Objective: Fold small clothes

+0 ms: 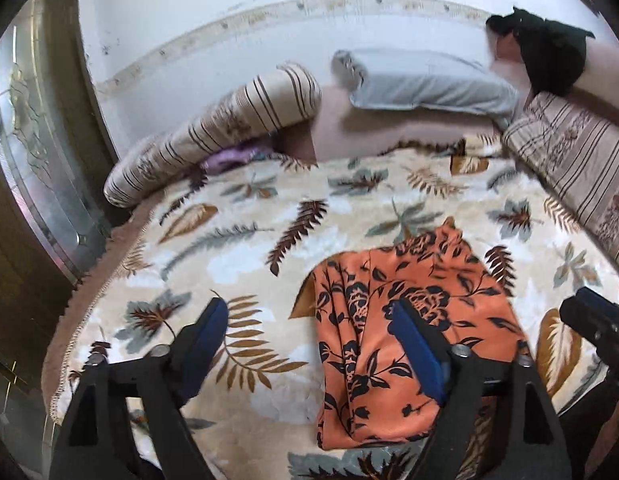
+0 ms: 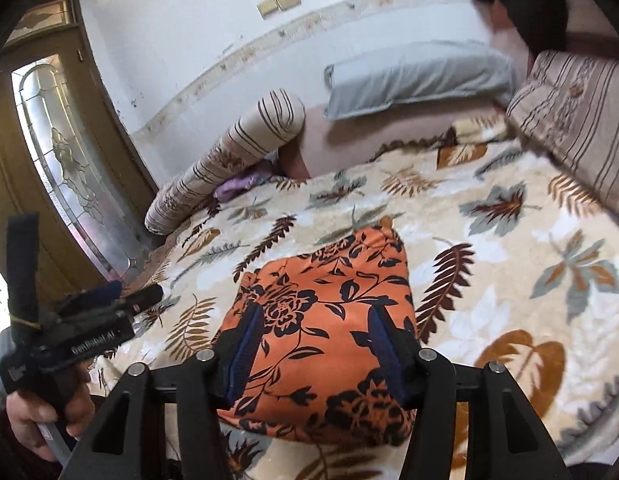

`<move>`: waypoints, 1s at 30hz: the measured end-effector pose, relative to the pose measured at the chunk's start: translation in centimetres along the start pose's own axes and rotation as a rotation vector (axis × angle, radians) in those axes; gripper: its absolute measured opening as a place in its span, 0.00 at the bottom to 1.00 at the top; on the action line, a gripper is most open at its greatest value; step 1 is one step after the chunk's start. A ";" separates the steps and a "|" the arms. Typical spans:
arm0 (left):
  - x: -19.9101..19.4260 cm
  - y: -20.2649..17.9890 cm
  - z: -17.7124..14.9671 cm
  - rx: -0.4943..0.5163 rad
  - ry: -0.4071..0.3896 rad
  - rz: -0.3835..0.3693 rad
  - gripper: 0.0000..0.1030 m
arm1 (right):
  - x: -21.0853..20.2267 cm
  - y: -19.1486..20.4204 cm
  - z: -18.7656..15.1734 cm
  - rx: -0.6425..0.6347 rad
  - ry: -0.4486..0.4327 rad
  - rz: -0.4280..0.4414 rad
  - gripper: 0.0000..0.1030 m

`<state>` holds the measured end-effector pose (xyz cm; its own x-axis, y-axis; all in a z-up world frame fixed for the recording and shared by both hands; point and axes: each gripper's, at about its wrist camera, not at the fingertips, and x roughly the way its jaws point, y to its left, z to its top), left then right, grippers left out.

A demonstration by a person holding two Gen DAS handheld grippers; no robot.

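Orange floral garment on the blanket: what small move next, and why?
Probably lift both tongs clear. The orange black-flowered garment already lies as a folded block on the leaf-print blanket; left tongs and right tongs stand open, gripping nothing.

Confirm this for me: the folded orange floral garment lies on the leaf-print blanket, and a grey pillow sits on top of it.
Not quite. The orange floral garment does lie folded on the leaf-print blanket, but the grey pillow is not on it: it rests apart, far back near the wall. The right wrist view shows this.
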<state>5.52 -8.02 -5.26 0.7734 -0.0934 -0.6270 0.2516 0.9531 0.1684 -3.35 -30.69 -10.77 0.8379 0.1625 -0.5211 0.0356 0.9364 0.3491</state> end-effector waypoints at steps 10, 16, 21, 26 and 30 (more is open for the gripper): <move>-7.2 -0.4 0.1 -0.026 -0.079 -0.015 0.89 | -6.2 3.3 0.7 -0.064 -0.038 -0.100 0.62; -10.2 -0.1 0.1 -0.053 -0.111 -0.011 0.90 | -8.7 4.9 0.8 -0.099 -0.064 -0.116 0.62; -12.0 0.5 -0.1 -0.082 -0.151 0.009 0.90 | -9.8 5.6 1.0 -0.108 -0.084 -0.112 0.62; -12.3 0.8 -0.3 -0.079 -0.136 0.026 0.90 | -10.6 6.5 1.1 -0.124 -0.095 -0.099 0.62; -12.4 0.8 -0.5 -0.060 -0.124 0.042 0.90 | -10.8 7.0 1.2 -0.129 -0.094 -0.103 0.62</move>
<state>-4.10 -5.95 2.26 0.8495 -0.0846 -0.5208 0.1853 0.9720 0.1443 -11.48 -26.25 -1.82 0.8810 0.0396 -0.4715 0.0587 0.9796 0.1919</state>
